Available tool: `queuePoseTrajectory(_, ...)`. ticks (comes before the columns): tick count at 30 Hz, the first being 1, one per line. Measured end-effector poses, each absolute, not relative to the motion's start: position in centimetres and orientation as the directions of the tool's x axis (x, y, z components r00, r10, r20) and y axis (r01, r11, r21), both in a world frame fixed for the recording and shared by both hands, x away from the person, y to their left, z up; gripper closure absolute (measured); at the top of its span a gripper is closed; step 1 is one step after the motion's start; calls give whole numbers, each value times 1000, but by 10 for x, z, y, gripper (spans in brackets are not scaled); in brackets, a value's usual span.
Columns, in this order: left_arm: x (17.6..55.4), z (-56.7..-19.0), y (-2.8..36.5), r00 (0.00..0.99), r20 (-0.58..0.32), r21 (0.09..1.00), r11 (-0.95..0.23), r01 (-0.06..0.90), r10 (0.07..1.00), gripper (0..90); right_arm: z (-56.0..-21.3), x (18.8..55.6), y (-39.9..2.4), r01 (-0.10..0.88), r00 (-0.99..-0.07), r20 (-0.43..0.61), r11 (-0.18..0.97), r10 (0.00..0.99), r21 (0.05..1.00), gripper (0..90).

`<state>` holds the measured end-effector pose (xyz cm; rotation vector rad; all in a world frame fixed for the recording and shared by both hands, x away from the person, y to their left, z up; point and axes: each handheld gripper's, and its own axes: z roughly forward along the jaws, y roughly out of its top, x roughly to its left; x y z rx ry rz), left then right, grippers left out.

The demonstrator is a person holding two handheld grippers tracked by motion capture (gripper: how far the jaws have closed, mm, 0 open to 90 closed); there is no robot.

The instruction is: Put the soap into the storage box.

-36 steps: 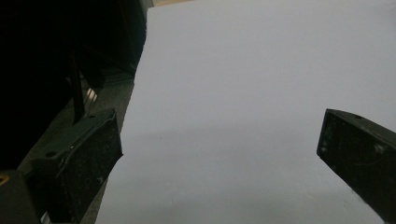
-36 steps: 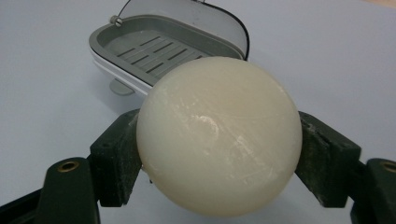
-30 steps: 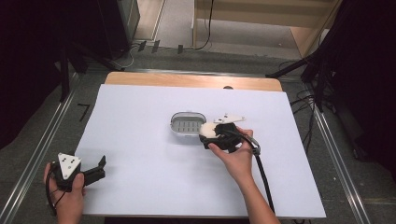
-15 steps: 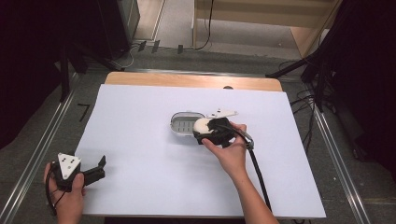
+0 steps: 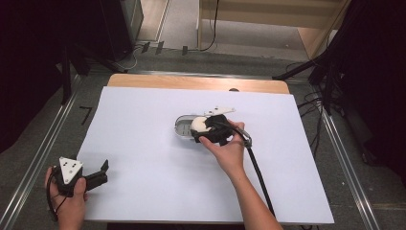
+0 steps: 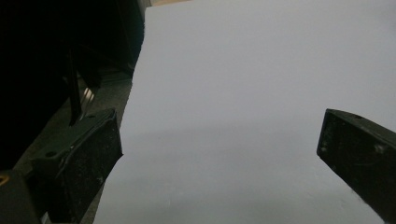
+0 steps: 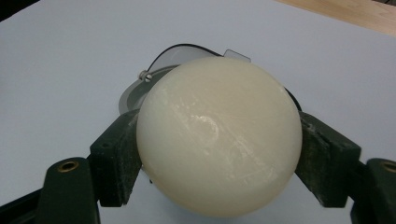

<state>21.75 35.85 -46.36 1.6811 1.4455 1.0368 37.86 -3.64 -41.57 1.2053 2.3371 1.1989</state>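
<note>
Right now I am clamping a cream-white ball (image 7: 218,137) between the pads of my right gripper (image 5: 203,132), holding it over the small metal dish (image 5: 184,127) near the middle of the white table sheet (image 5: 143,158). In the right gripper view the two black jaws are pressing on the ball's sides at its widest part, and the dish's grey rim is peeking out behind and below it.

As I see it, I am bringing the ball to that dish, so I am aiming to centre it above the opening before lowering, because a round thing set on the rim would likely roll off across the sheet. I am planning to sink slowly, keep the jaws level, and loosen only once the ball is resting on the dish floor.

My left gripper (image 5: 93,177) is resting at the near left corner of the sheet, its jaws standing wide apart with nothing between them, well apart from the dish.
</note>
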Motion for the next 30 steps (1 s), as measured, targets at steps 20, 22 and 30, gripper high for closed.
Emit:
queuePoseTrajectory(20, 218, -464, 359, 70, 135, 880, -152, 449, 988, 5, -425, 398, -15, 617, -579, 183, 280, 795, 735, 248)
queuePoseTrajectory(22, 218, -464, 359, 70, 133, 880, -150, 451, 989, 5, -427, 400, -15, 623, -573, 188, 275, 798, 732, 248)
queuePoseTrajectory(30, 219, -464, 359, 72, 130, 880, -148, 451, 989, 5, -433, 404, -13, 646, -544, 189, 264, 818, 716, 248)
